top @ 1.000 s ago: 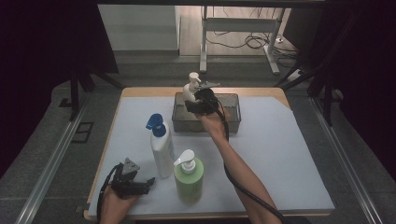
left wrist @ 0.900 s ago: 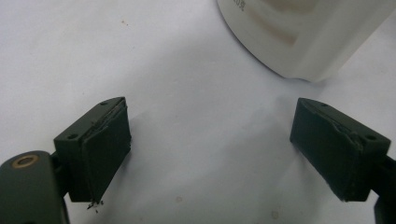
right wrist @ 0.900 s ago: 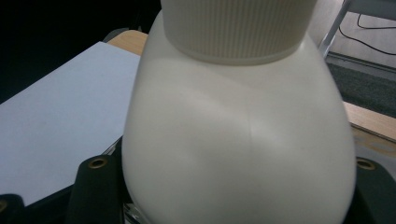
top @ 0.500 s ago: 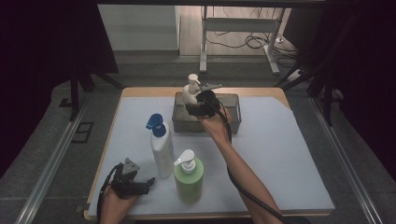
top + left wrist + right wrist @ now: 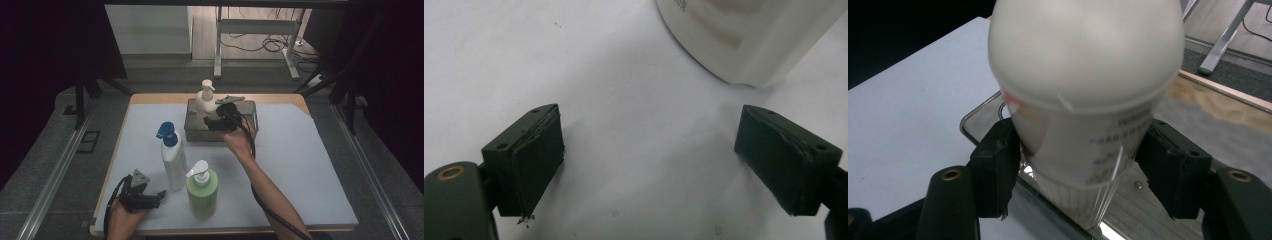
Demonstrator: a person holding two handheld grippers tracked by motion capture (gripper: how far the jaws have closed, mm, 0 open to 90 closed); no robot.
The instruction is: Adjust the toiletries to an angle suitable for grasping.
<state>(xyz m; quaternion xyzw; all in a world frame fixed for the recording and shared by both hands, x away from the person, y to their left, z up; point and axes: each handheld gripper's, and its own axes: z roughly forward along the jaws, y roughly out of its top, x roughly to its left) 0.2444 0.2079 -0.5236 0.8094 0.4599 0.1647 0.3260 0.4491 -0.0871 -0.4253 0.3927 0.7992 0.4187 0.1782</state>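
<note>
- While the cream pump bottle (image 5: 205,99) sits over the grey metal tray (image 5: 250,112) at the upper middle of the high view, the right gripper (image 5: 212,121) holds it, with the jaws pressed on both sides of its round body.
- In the right gripper view the bottle (image 5: 1083,100) takes up the middle, and the tray's rim (image 5: 980,111) shows low and to the left of it. I cannot tell if the bottom touches the tray yet.
- To do this step well, I think the bottle should stay straight up and go down slowly until it stands flat inside the tray. Only then should the jaws let go.
- It should land away from the rim, so it does not tip.
- The left gripper (image 5: 159,194) rests at the lower left of the high view on the tabletop (image 5: 310,165), jaws wide and holding nothing.
- Near it stand a white bottle with a blue pump (image 5: 171,159) and a green bottle (image 5: 202,189).
</note>
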